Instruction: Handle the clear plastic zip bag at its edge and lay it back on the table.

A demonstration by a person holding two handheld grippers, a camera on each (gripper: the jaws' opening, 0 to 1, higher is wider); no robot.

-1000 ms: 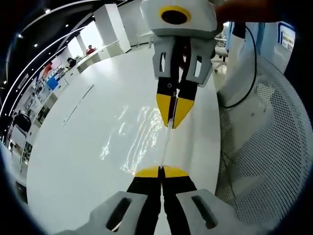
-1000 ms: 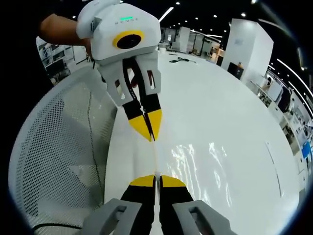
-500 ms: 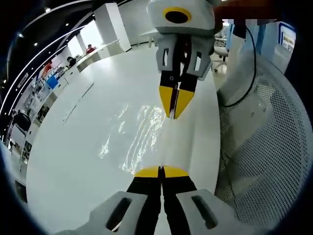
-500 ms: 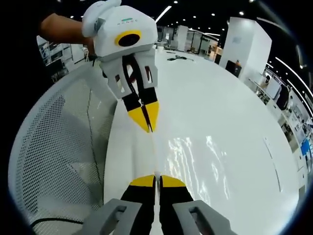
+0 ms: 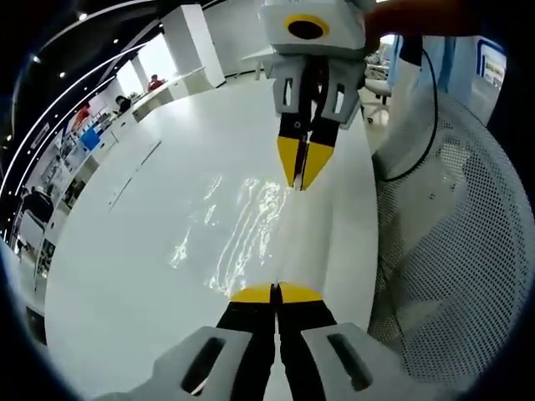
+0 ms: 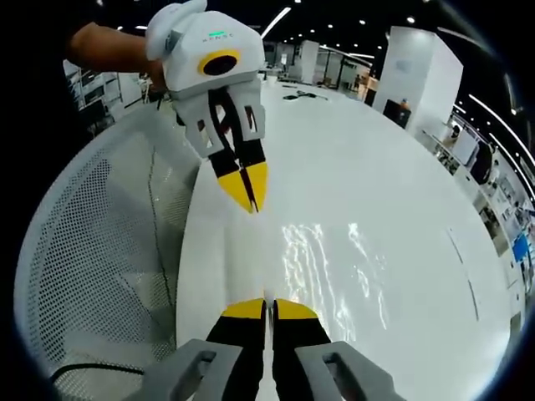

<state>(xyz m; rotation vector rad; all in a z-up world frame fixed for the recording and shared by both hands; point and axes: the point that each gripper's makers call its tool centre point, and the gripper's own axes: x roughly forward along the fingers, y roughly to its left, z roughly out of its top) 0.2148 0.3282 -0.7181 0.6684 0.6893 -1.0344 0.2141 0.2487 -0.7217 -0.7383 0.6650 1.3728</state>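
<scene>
The clear plastic zip bag [image 5: 247,225] is stretched by one edge between both grippers over the white table [image 5: 134,251]; its film shows only as bright wrinkled glints [image 6: 322,259]. My left gripper [image 5: 276,289] is shut on the near end of that edge. My right gripper [image 5: 303,184], facing it from above in the left gripper view, is shut on the far end. In the right gripper view, my right gripper [image 6: 267,304] pinches the edge at the bottom and my left gripper [image 6: 249,205] pinches it opposite. I cannot tell whether the film touches the table.
A white mesh chair [image 5: 456,251] stands close beside the table edge, also at the left of the right gripper view [image 6: 92,251]. A black cable [image 5: 422,138] hangs over it. A person's arm [image 6: 109,50] holds the left gripper. White pillars and desks stand far behind.
The two grippers have drawn apart along the bag's edge; each looks farther off in the other's view. Both stay shut on the bag, whose edge is now more stretched.
</scene>
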